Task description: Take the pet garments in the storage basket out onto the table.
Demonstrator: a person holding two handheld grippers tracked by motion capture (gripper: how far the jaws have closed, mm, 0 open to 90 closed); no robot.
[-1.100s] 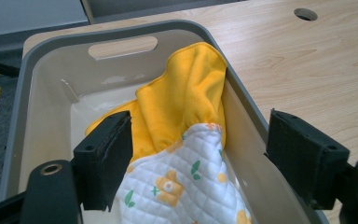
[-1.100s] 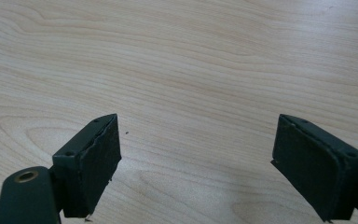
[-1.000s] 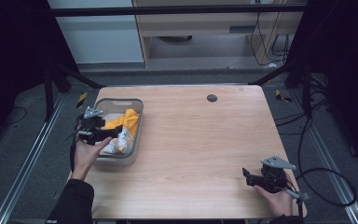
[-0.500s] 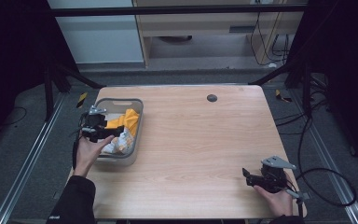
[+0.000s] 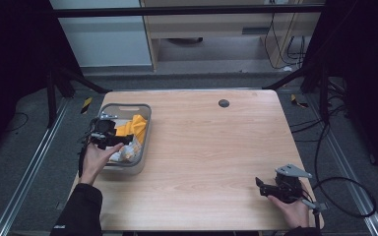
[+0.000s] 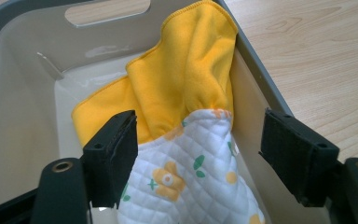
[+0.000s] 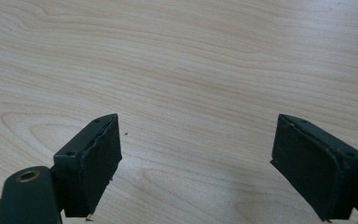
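Over by the left edge of the table (image 5: pixel 202 147) sits a grey bin (image 5: pixel 145 129), and two cloths lie inside it. One is a yellow cloth (image 6: pixel 186 70), bunched against the bin's wall on the table side. The other is a white quilted cloth (image 6: pixel 186 182) with little flowers on it, lying partly over the yellow one.

The left gripper (image 6: pixel 198 140) hangs just inside the bin. Its jaws stand wide, though they have just been closing a little. The white quilted cloth sits between them, but the pads do not press on it yet. Nothing is held.

I think the step right now is reaching in to grab a cloth out of the bin. The next move should be to go a bit lower, so the pads come around a good fold of the white cloth, and then squeeze. If the jaws close too high, they may only pinch a thin edge and it could slip.

Far off, near the right front corner of the table, the right gripper (image 7: pixel 196 154) rests low over bare wood, jaws wide apart with nothing between them.
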